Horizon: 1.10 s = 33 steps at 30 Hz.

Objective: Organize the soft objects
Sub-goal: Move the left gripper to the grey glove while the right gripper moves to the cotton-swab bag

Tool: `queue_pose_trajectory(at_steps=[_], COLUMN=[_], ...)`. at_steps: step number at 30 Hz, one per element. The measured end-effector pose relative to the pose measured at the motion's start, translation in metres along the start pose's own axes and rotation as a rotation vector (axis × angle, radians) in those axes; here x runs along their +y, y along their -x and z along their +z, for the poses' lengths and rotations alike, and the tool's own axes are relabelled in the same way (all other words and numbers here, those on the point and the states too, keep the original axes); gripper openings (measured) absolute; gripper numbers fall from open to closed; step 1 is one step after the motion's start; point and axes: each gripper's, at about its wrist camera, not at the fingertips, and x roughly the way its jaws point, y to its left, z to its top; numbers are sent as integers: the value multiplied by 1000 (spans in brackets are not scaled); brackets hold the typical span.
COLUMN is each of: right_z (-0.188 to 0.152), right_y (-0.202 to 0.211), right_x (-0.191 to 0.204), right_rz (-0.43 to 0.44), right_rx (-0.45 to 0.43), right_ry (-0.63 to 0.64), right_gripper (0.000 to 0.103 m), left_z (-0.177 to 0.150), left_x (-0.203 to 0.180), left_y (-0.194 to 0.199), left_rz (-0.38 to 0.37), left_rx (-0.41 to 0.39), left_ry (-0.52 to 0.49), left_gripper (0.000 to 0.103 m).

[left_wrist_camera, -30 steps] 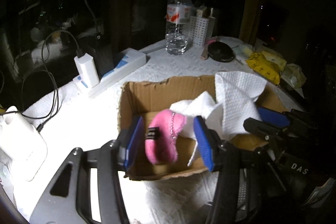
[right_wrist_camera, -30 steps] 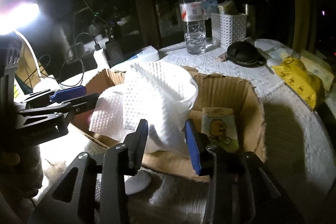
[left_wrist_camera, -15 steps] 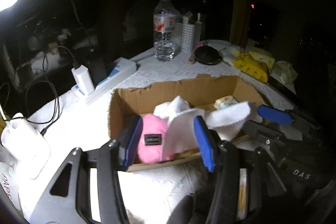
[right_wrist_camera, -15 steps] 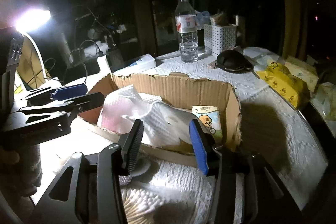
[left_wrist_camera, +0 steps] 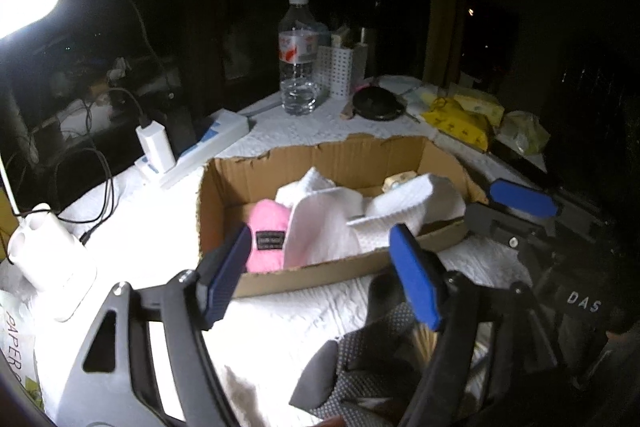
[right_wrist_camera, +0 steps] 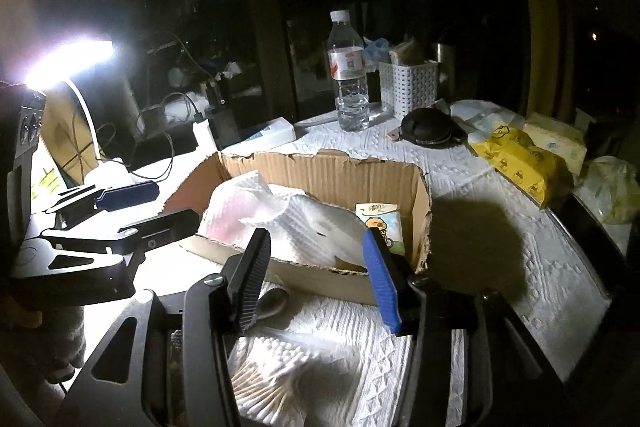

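Note:
A shallow cardboard box [left_wrist_camera: 340,155] [right_wrist_camera: 320,167] stands on the white-covered table. Inside lie a pink plush item [left_wrist_camera: 266,227] with a black label, white paper towel [left_wrist_camera: 328,223] [right_wrist_camera: 304,219] draped over it, and a small tissue pack with a cartoon [right_wrist_camera: 380,223]. My left gripper [left_wrist_camera: 320,275] is open and empty, just in front of the box's near wall. My right gripper [right_wrist_camera: 316,275] is open and empty, also at the near wall, to the right of the left one. A grey dotted cloth [left_wrist_camera: 360,367] lies under the left gripper.
A water bottle [left_wrist_camera: 298,59] [right_wrist_camera: 349,75], white basket [right_wrist_camera: 408,87], black round case [right_wrist_camera: 430,127] and yellow tissue packs [right_wrist_camera: 520,155] stand behind the box. A power strip with charger [left_wrist_camera: 192,147] lies left. A bag of cotton swabs [right_wrist_camera: 272,383] and a spoon [right_wrist_camera: 272,301] lie near.
The right gripper let go of the paper towel, which now lies in the box over the pink plush. Both grippers drew back from the box toward me.

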Motion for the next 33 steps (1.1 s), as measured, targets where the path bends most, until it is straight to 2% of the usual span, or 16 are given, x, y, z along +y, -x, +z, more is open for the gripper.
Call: queue_pose_trajectory(at_steps=[19,33], right_z=[-18,-43], right_y=[30,20], right_x=[4,-1], right_rz=[-6,7], right_rx=[-3,67], right_ry=[4,2], right_gripper=[58,59], left_z=[-25,-55], left_x=[-22,-24], left_y=[23,4], left_rz=[-24,-26], left_rx=[21,93], left_ry=[-27,-13], left_gripper=[73,73])
